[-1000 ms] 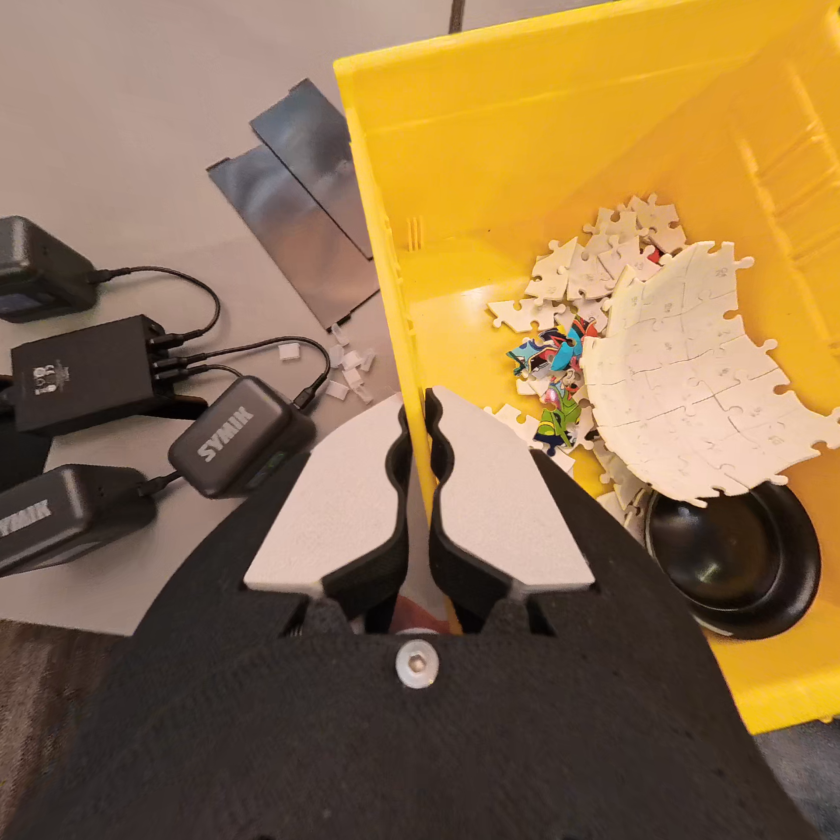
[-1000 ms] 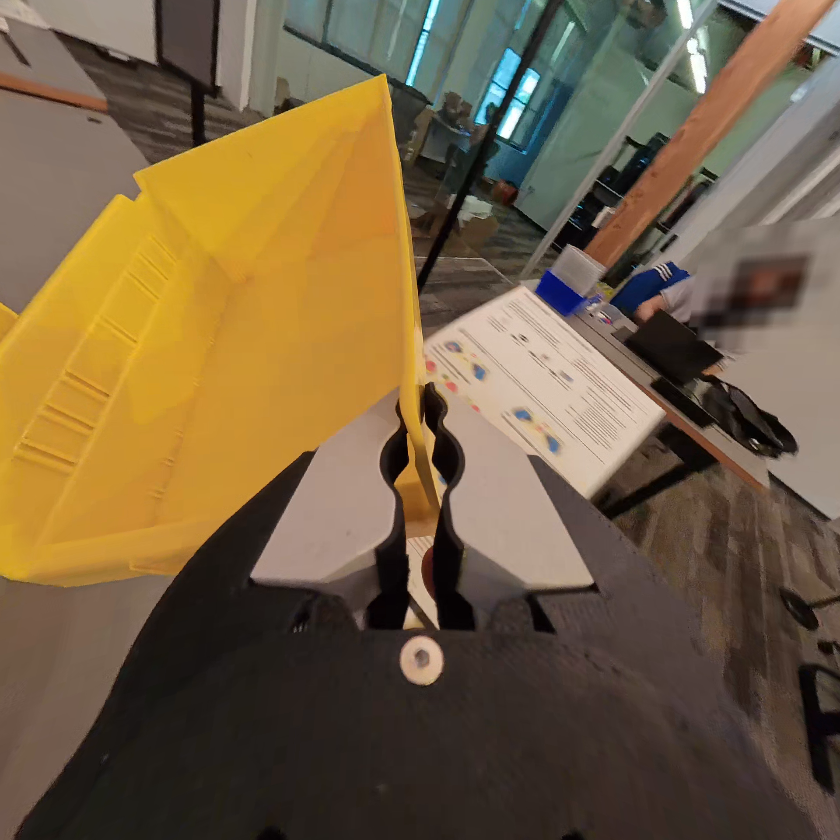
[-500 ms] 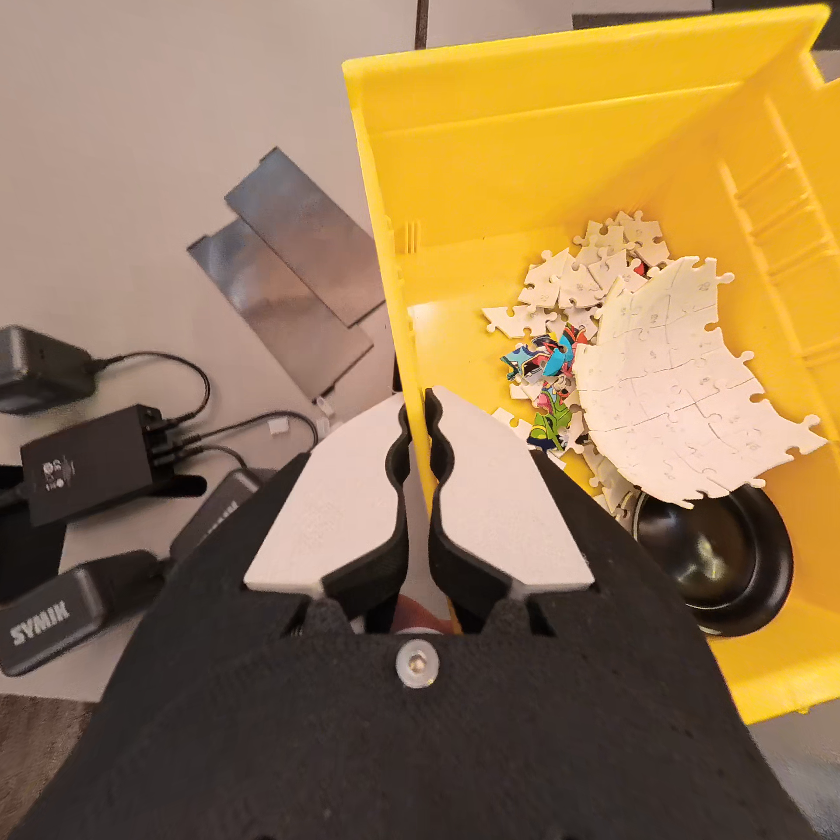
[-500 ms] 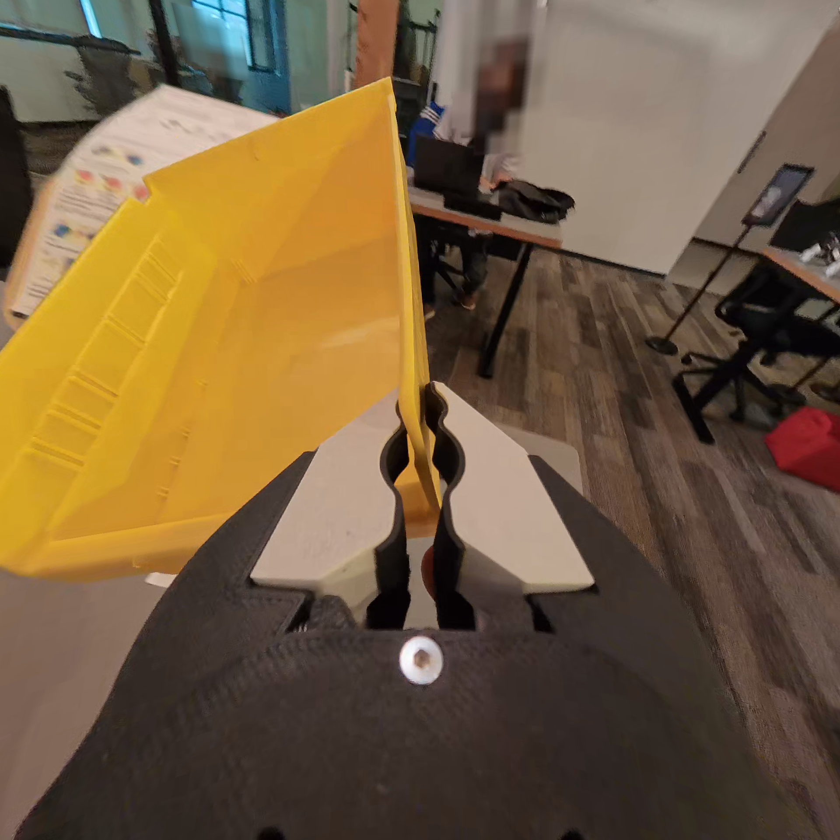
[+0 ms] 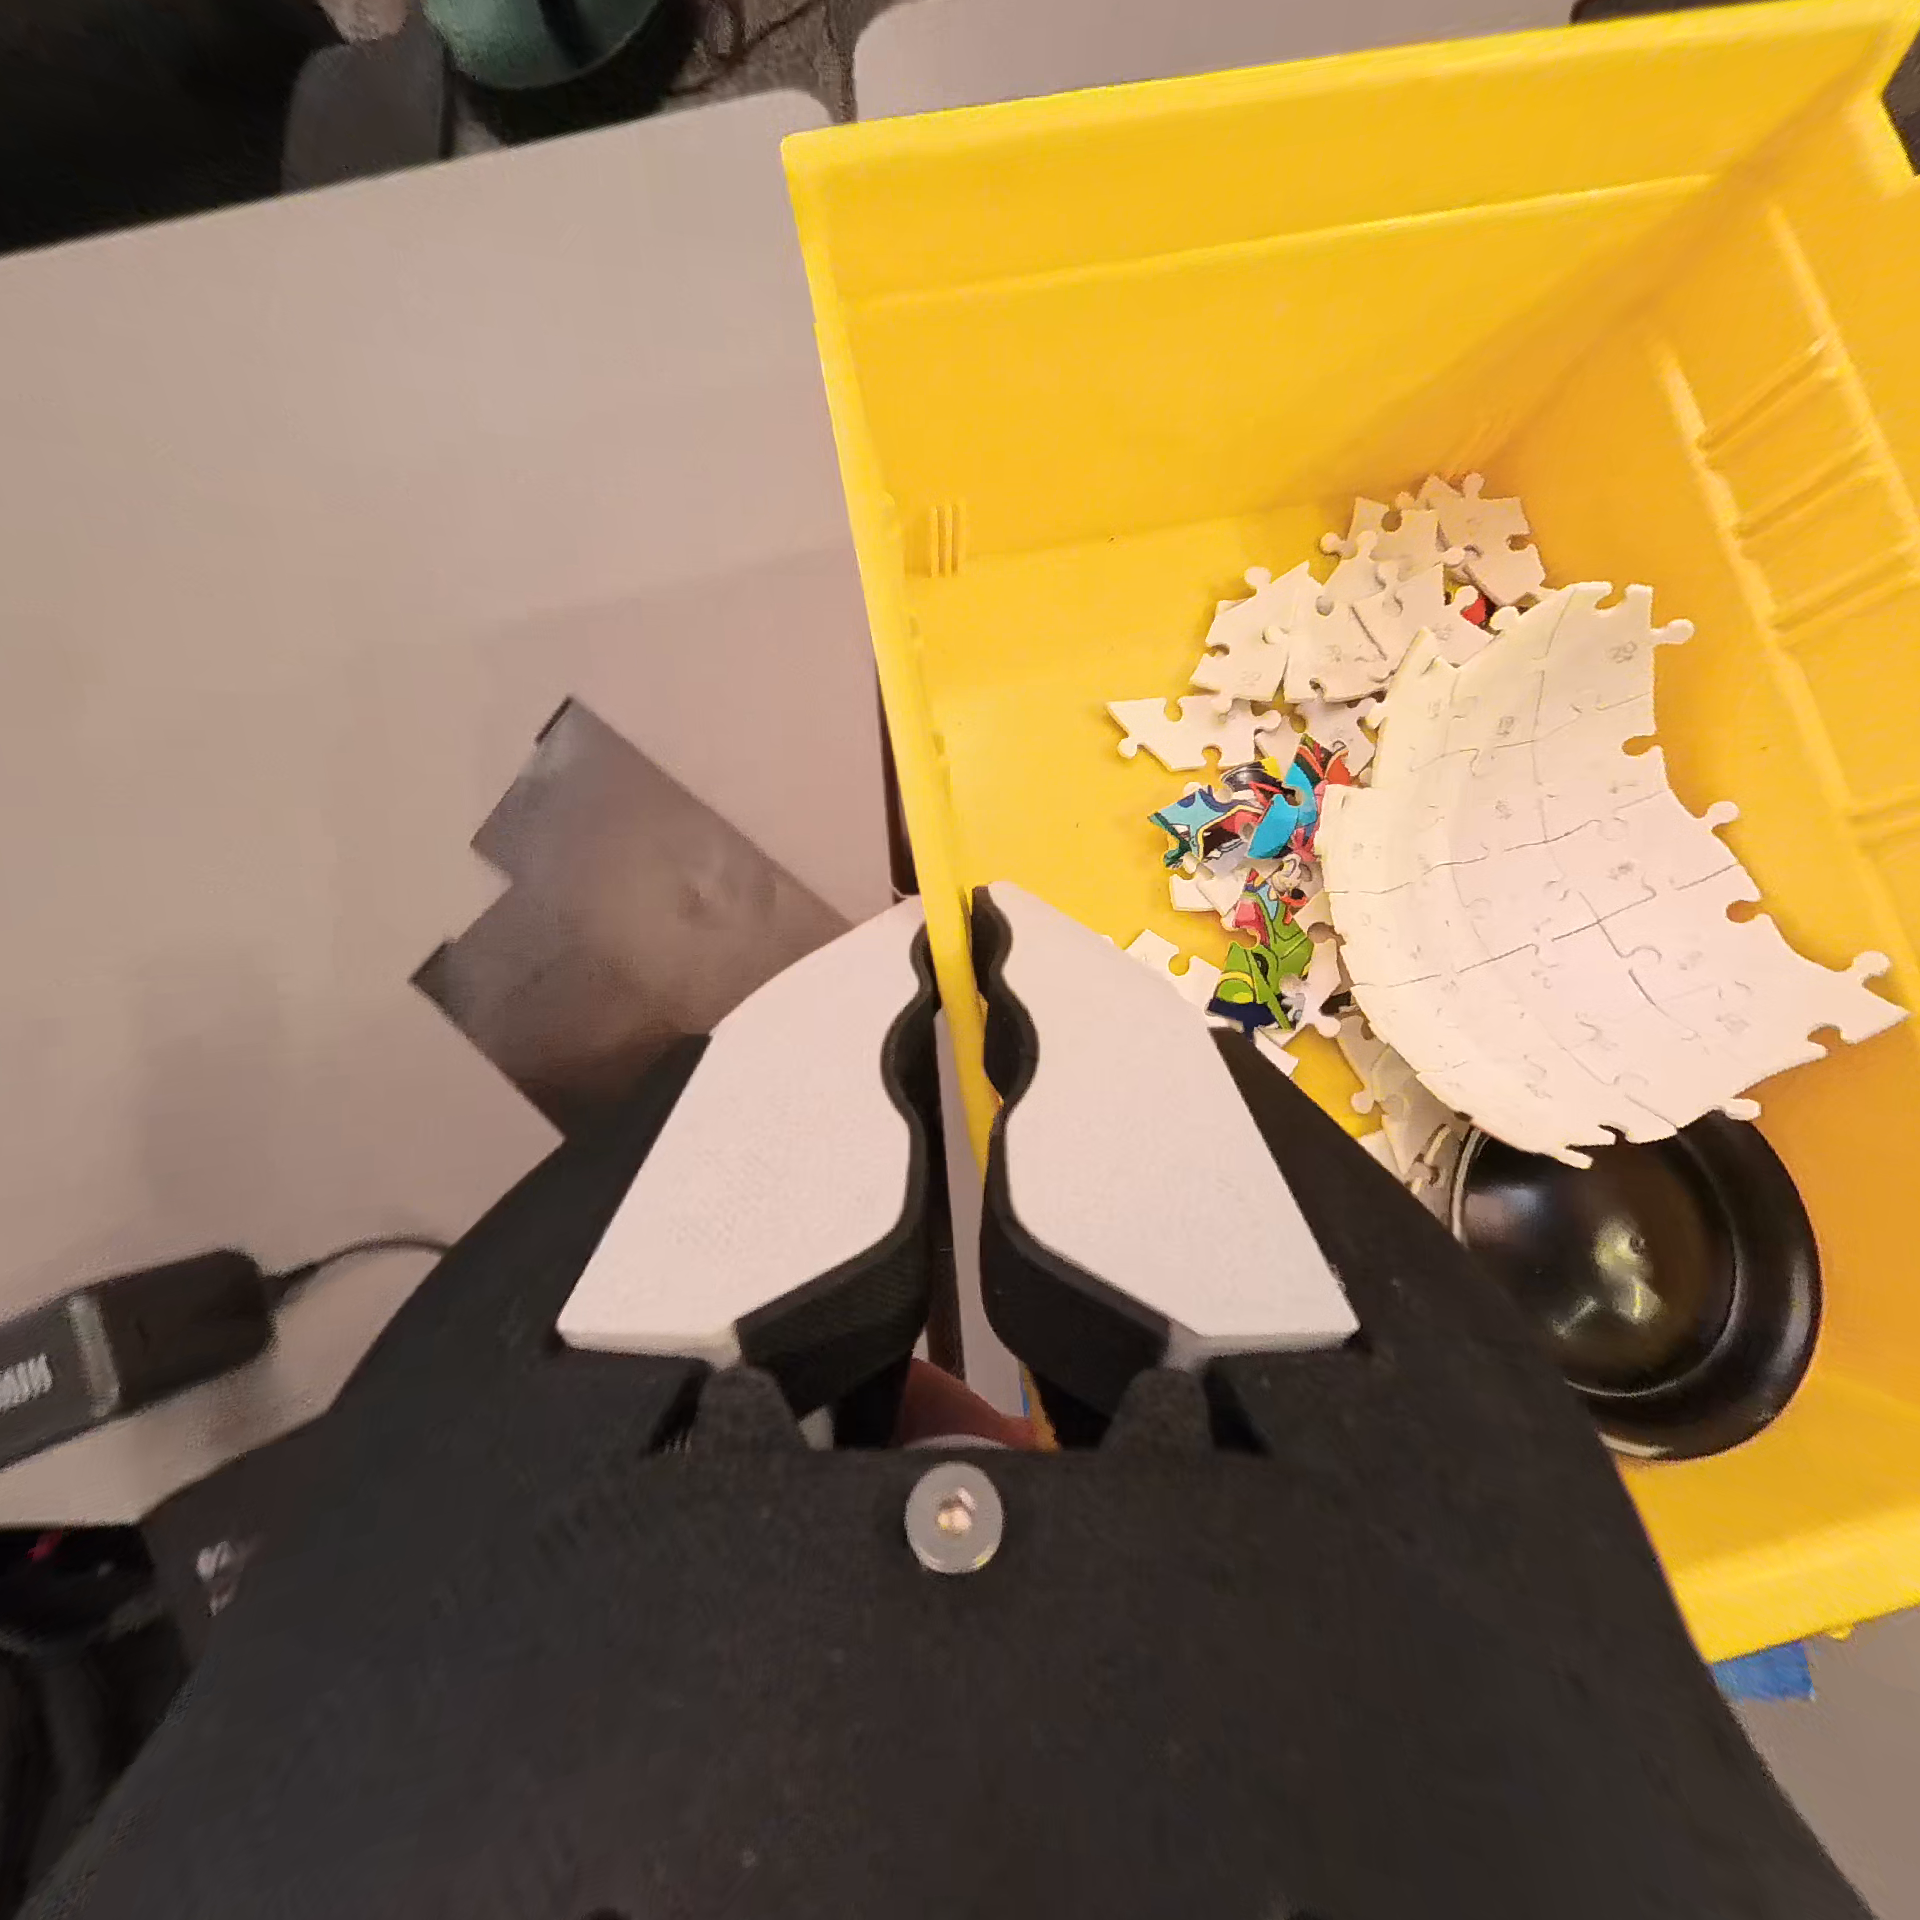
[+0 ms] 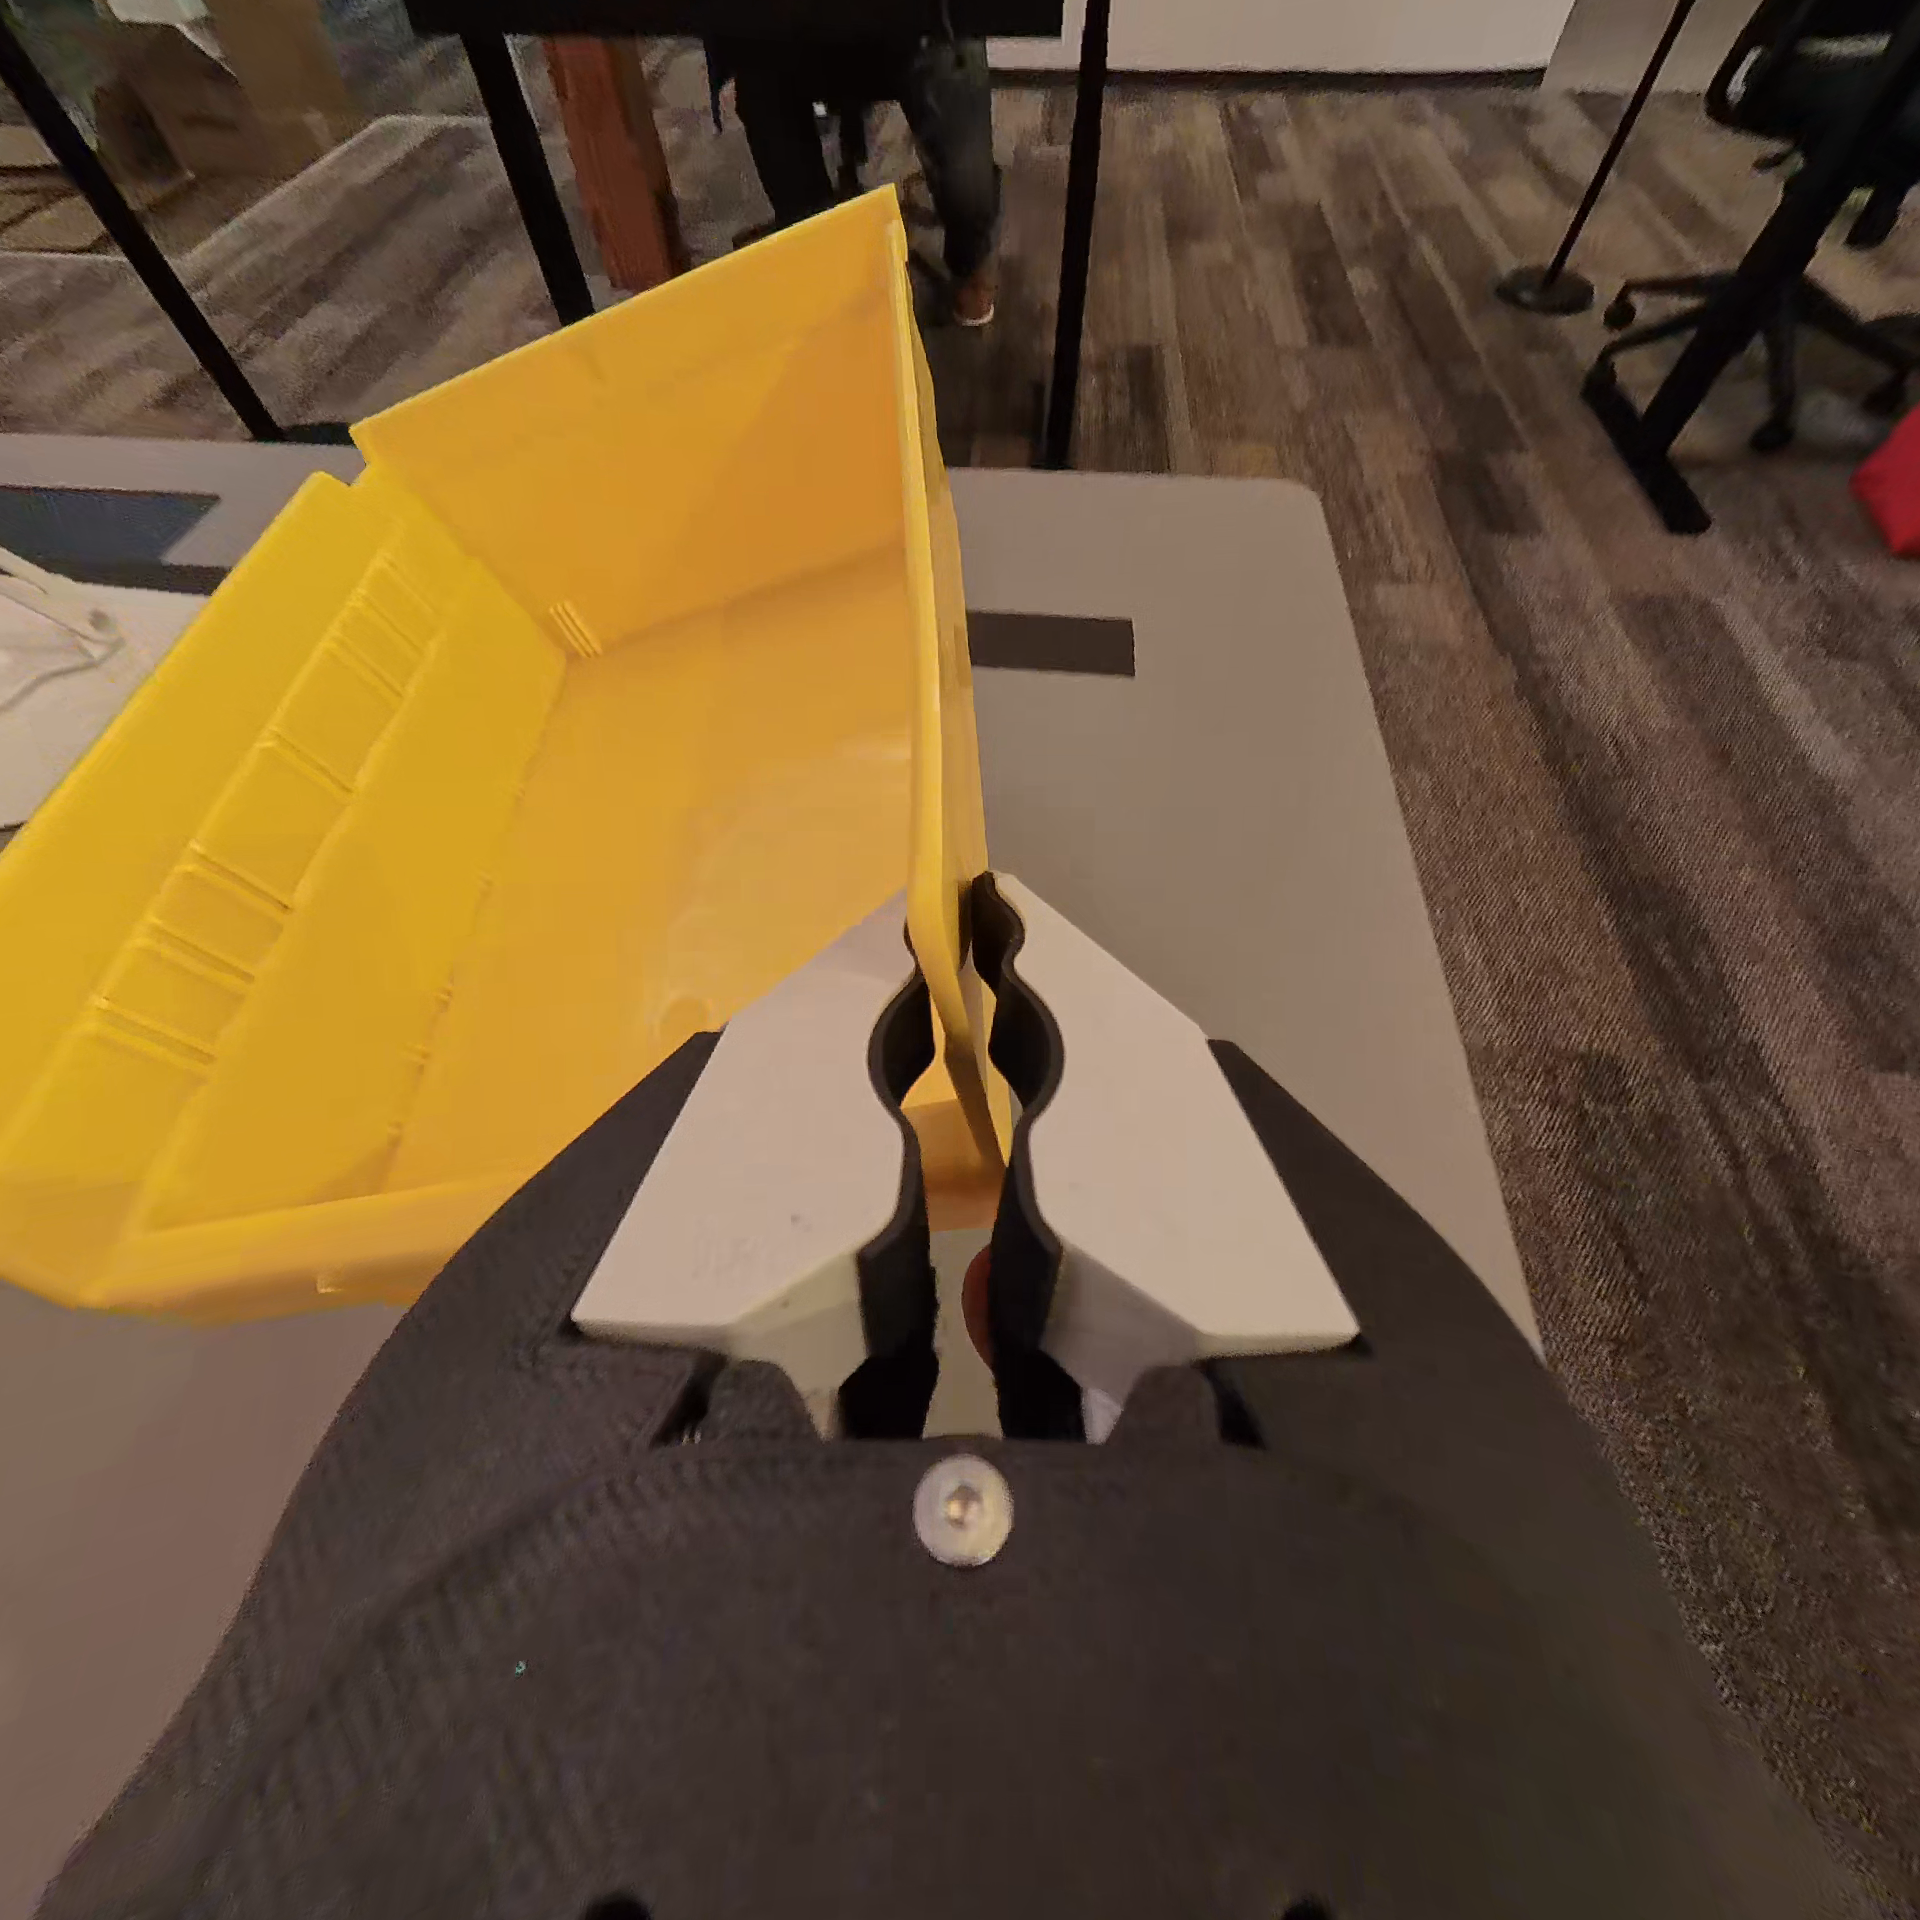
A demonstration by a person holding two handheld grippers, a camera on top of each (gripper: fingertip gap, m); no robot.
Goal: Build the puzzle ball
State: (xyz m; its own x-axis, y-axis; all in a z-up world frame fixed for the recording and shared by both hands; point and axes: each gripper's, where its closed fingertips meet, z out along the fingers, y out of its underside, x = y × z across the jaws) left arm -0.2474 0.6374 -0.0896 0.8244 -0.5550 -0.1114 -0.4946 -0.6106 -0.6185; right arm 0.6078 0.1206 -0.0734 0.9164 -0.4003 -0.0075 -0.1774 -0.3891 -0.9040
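Carried clear of the chargers and tilted over the grey table (image 5: 395, 499): yellow bin (image 5: 1247, 343). Clamped on opposite side walls by left gripper (image 5: 951, 940) and right gripper (image 6: 951, 914). Inside, loose puzzle pieces (image 5: 1309, 644), curved assembled section (image 5: 1558, 894), black stand (image 5: 1652, 1288).

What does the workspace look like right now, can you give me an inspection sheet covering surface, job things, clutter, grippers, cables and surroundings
Surface: grey table, mostly bare.
Job's things: yellow bin holds a curved assembled puzzle section, white side up, loose puzzle pieces, some coloured, and a black bowl-shaped stand.
Clutter: two dark metal plates on the table beside the bin; black power unit at the left edge.
Grippers: left gripper shut on the bin's side wall; right gripper shut on another wall.
Cables: one thin black cable from the power unit.
Surroundings: wood-look floor, office chair, a person's legs.
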